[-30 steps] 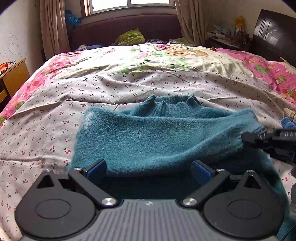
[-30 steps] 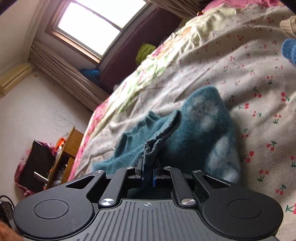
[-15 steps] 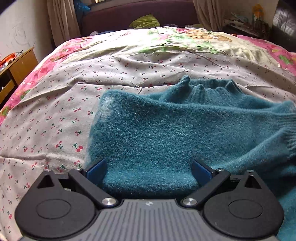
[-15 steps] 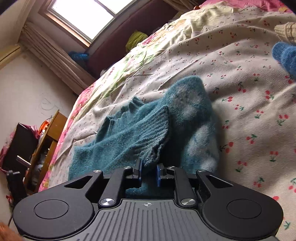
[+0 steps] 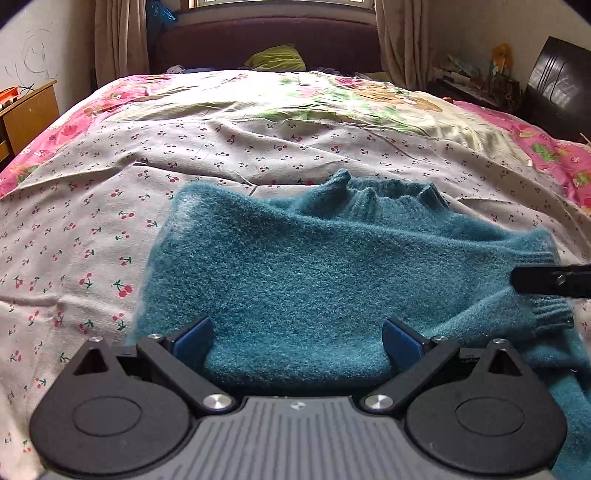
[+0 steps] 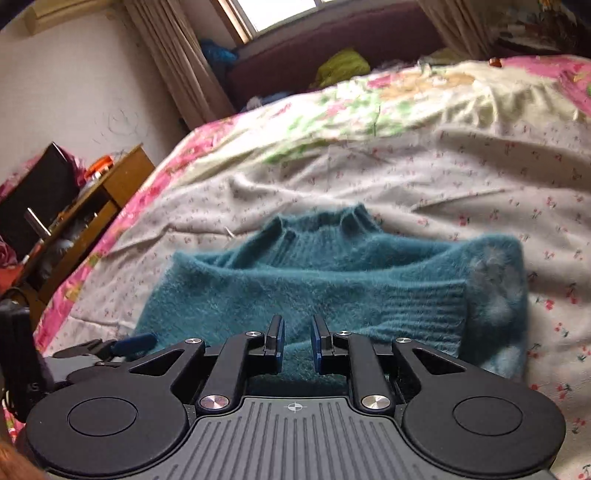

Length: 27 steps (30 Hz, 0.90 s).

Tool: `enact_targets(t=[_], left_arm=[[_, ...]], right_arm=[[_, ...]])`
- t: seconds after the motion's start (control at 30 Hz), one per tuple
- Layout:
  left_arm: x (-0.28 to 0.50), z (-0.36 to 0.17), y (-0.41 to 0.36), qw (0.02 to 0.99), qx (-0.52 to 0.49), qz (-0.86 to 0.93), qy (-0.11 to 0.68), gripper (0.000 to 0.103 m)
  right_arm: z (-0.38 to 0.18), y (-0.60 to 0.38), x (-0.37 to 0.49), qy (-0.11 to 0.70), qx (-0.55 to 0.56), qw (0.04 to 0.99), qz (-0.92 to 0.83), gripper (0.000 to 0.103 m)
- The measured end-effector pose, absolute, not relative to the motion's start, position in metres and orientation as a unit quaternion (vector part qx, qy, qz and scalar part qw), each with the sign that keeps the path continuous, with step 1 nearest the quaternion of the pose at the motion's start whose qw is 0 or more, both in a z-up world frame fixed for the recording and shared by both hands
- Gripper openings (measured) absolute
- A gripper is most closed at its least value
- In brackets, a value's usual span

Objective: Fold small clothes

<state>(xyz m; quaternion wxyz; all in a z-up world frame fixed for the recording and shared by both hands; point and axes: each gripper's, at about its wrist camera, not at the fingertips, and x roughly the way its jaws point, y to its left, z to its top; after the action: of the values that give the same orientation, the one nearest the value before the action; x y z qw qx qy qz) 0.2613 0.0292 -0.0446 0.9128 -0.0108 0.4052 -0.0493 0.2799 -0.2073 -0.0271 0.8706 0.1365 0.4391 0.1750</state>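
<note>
i see teal sweater (image 5: 314, 273) lying flat on cherry-print bedsheet (image 5: 92, 206), sleeve folded across. my left gripper (image 5: 297, 338) w/ fingers spread wide over hem; right gripper (image 6: 297, 341) fingers parted, gripping nothing.

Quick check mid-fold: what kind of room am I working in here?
Most likely a home bedroom. The teal fuzzy knitted sweater lies on a bed with a cherry-print sheet, against a dark maroon padded headboard under a curtained window, with a wooden bedside cabinet alongside.
</note>
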Motion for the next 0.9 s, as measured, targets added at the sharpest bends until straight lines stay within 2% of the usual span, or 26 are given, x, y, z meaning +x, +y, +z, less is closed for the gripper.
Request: enact_targets(t=[0.07, 0.3, 0.37, 0.43, 0.57, 0.9], left_arm=[[0.260, -0.049, 0.031, 0.913, -0.005, -0.056, 0.405, 0.103], [0.245, -0.046, 0.034, 0.922, -0.007, -0.068, 0.381, 0.103], [0.245, -0.046, 0.036, 0.921, -0.010, -0.066, 0.384, 0.103], [0.248, -0.051, 0.035, 0.913, 0.002, -0.065, 0.402, 0.103], [0.238, -0.043, 0.035, 0.914, 0.010, -0.070, 0.400, 0.103], [0.213, -0.037, 0.072, 0.908, -0.048, -0.044, 0.413, 0.103]], right_arm=[[-0.043, -0.208, 0.267, 0.452, 0.114, 0.868, 0.173, 0.014], [-0.027, -0.218, 0.228, 0.420, 0.081, 0.890, 0.157, 0.018], [-0.038, -0.214, 0.237, 0.447, 0.066, 0.881, 0.139, 0.015], [-0.045, -0.217, 0.241, 0.463, 0.083, 0.873, 0.130, 0.015], [-0.029, -0.226, 0.225, 0.443, 0.089, 0.882, 0.135, 0.018], [-0.023, -0.269, 0.211, 0.408, 0.152, 0.896, 0.089, 0.018]])
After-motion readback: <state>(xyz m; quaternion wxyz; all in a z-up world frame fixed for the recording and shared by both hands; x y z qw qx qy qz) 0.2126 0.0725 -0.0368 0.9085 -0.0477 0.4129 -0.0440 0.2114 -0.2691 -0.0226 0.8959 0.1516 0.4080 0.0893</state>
